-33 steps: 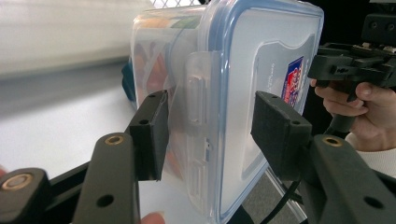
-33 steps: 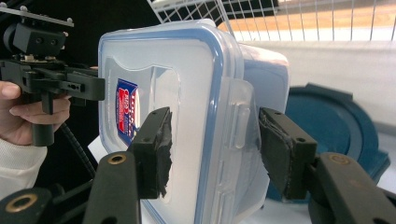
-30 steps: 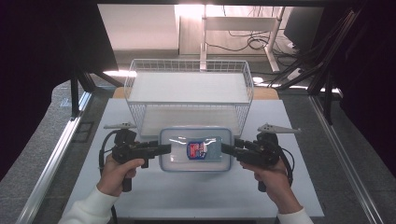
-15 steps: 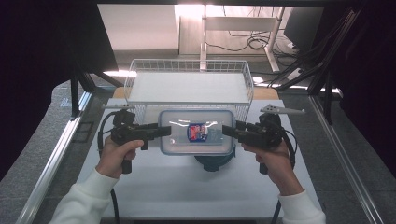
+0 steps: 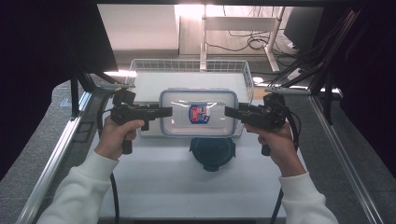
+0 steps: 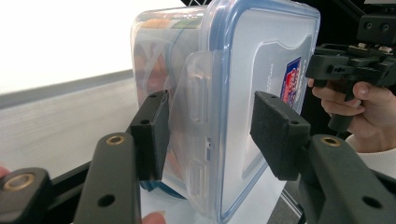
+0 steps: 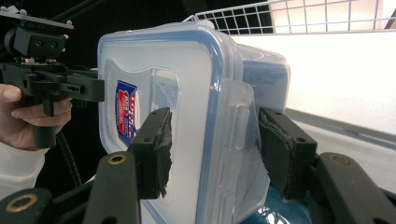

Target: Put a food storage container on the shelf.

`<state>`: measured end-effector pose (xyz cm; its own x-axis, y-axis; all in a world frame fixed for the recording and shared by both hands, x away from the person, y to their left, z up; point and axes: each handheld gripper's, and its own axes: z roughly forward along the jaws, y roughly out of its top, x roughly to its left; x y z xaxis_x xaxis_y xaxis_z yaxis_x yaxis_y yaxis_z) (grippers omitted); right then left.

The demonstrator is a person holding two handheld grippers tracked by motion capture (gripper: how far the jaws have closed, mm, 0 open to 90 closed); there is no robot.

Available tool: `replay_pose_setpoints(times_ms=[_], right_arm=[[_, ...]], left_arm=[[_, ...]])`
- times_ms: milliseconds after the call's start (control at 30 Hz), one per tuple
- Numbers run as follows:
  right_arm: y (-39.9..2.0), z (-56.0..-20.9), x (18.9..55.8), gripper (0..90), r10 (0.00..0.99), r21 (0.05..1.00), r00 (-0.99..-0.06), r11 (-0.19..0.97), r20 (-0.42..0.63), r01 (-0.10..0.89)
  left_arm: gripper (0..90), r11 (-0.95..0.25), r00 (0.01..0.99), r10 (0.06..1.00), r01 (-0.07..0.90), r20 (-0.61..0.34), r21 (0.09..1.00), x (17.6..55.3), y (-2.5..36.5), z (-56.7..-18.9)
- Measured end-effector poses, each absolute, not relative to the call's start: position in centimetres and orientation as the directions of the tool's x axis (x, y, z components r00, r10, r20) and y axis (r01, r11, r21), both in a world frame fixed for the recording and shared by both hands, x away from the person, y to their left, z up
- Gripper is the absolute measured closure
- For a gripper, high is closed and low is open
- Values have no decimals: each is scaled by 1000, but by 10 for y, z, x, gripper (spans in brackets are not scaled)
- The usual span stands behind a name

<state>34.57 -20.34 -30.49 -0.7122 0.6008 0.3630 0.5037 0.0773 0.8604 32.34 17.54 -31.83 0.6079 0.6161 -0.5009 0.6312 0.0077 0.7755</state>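
Two-handed lift: left gripper (image 5: 167,112) and right gripper (image 5: 229,112) each clamp one short end of the box (image 5: 197,113), so it rides level and can't swing. It hangs above the table (image 5: 154,186), just in front of the basket (image 5: 189,65), over a dark round lid (image 5: 212,153). Box: clear plastic, blue-rimmed snap lid, red-blue label, colourful contents inside.

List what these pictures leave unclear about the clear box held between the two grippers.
- Contents of the clear plastic box with blue-sealed lid: left gripper view, blurred by the cloudy wall.
- Red-blue lid label: high view, print too small.
- Round dark teal container: high view, far side hidden under the box.
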Motion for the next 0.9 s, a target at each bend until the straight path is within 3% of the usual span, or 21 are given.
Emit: replay_pose_setpoints(times_ms=[900], right_arm=[[-191,-278,401,461,587,847,-709,71,392,527]], left_arm=[[481,-10,607,638,621,-474,783,376,188,-284]])
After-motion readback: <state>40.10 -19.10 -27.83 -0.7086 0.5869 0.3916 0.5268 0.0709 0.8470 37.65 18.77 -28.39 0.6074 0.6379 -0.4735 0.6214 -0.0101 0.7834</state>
